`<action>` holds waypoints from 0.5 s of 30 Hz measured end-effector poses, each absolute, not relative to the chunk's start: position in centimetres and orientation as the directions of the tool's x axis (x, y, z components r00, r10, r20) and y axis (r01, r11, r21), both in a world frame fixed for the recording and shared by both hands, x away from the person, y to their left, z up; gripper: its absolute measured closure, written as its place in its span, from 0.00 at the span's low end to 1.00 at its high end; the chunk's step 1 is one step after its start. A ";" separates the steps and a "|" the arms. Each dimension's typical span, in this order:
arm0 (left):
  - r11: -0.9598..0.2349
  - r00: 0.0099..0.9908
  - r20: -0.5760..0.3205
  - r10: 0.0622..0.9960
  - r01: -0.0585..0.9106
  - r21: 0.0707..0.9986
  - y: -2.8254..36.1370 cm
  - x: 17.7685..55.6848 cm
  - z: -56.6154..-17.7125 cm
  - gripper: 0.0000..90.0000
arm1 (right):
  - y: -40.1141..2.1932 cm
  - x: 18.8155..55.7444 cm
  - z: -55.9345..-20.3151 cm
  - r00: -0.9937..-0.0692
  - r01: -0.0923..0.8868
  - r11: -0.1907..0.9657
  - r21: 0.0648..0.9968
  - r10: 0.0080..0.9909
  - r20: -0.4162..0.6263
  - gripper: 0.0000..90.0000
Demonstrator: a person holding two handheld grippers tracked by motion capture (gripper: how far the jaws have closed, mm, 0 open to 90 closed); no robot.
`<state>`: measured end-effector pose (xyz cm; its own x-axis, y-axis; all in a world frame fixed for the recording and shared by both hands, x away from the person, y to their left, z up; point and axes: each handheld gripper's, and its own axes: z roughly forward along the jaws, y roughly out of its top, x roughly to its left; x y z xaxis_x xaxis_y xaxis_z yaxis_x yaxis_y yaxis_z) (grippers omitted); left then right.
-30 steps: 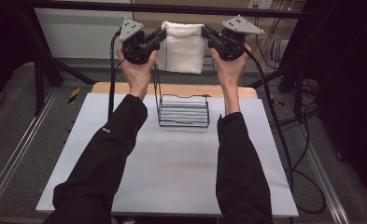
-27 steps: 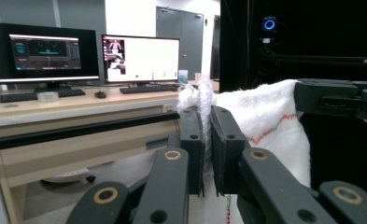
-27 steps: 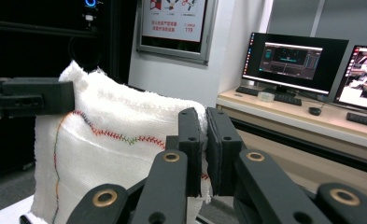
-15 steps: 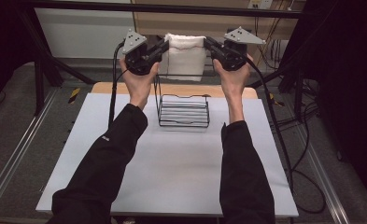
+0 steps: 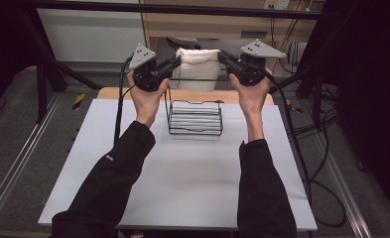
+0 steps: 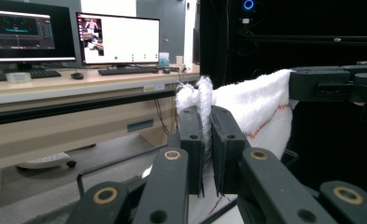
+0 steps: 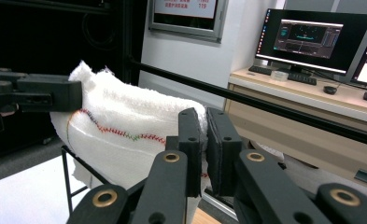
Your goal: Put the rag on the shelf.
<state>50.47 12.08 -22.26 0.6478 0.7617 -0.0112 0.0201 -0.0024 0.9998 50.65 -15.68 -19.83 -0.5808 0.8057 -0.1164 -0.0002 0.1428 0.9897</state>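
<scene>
A white towel (image 5: 197,64) with a coloured stitched line hangs stretched between my two grippers, above the back of a black wire rack (image 5: 195,119). My left gripper (image 5: 176,60) is shut on the towel's left top corner. My right gripper (image 5: 222,55) is shut on the right top corner. In the left gripper view the towel (image 6: 251,107) runs from the left gripper (image 6: 207,116) across to the right one (image 6: 330,84). In the right gripper view the towel (image 7: 120,126) hangs by the rack's top bar (image 7: 78,163), between the right gripper (image 7: 203,119) and the left (image 7: 36,95).
The rack stands at the far middle of a white table (image 5: 182,183). A black frame bar (image 5: 182,9) crosses behind the towel. Cables (image 5: 301,148) trail down the table's right side. A desk with monitors (image 7: 312,42) stands beyond.
Both grippers have come down with the towel held between them, closer to the rack's top bar. The rack has not moved.
</scene>
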 end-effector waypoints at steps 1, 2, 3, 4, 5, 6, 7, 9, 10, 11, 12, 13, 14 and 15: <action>-0.010 0.649 -0.007 0.761 0.023 1.000 12.0 50.5 -22.3 0.93 | -15.7 50.6 -19.8 -0.580 -0.002 0.147 0.989 0.806 -0.121 0.95; -0.014 0.650 -0.006 0.760 0.026 1.000 11.9 50.4 -22.3 0.93 | -15.7 50.6 -19.8 -0.578 -0.002 0.148 0.989 0.807 -0.122 0.95; -0.019 0.650 -0.003 0.760 0.027 0.999 11.8 50.5 -22.4 0.93 | -15.8 50.5 -19.8 -0.575 0.000 0.147 0.989 0.809 -0.121 0.95; -0.027 0.644 0.004 0.765 0.027 0.999 11.7 50.5 -22.4 0.93 | -15.9 50.5 -19.8 -0.573 0.002 0.144 0.990 0.811 -0.117 0.95; -0.028 0.646 0.000 0.764 0.033 0.999 11.5 50.6 -22.4 0.93 | -15.9 50.6 -19.8 -0.571 0.005 0.144 0.990 0.813 -0.115 0.95; -0.033 0.641 0.002 0.767 0.036 0.999 11.4 50.7 -22.5 0.93 | -16.0 50.6 -19.8 -0.567 0.008 0.148 0.989 0.815 -0.117 0.95; -0.039 0.636 0.006 0.771 0.038 0.999 11.4 50.9 -22.6 0.93 | -16.0 50.6 -19.9 -0.566 0.012 0.151 0.989 0.816 -0.117 0.95; -0.041 0.630 0.002 0.776 0.047 0.998 11.4 51.1 -22.8 0.93 | -15.9 50.7 -20.2 -0.566 0.022 0.158 0.987 0.816 -0.118 0.95; -0.040 0.628 0.000 0.778 0.049 0.998 11.5 51.2 -22.9 0.93 | -15.8 50.7 -20.4 -0.566 0.026 0.162 0.986 0.816 -0.120 0.95; -0.038 0.628 -0.005 0.778 0.055 0.998 11.6 51.2 -23.0 0.93 | -15.8 50.8 -20.6 -0.568 0.029 0.164 0.986 0.815 -0.119 0.95; -0.031 0.631 -0.011 0.776 0.056 0.998 11.7 51.2 -23.1 0.93 | -15.7 50.8 -20.8 -0.570 0.031 0.166 0.986 0.813 -0.119 0.95; -0.034 0.632 -0.008 0.775 0.055 0.998 11.8 51.2 -23.2 0.93 | -15.7 50.8 -20.9 -0.571 0.030 0.168 0.985 0.812 -0.121 0.95; -0.034 0.632 -0.007 0.775 0.052 0.998 11.9 51.1 -23.3 0.93 | -15.6 50.8 -21.0 -0.573 0.028 0.165 0.986 0.811 -0.120 0.95; -0.040 0.632 -0.002 0.775 0.052 0.998 12.0 51.0 -23.3 0.93 | -15.6 50.8 -21.0 -0.575 0.026 0.161 0.987 0.810 -0.117 0.95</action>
<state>51.04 11.96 -23.33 0.6321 0.7749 -0.0015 0.0517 -0.0402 0.9979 50.76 -15.57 -21.03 -0.5750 0.8097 -0.1175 0.0258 0.1614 0.9865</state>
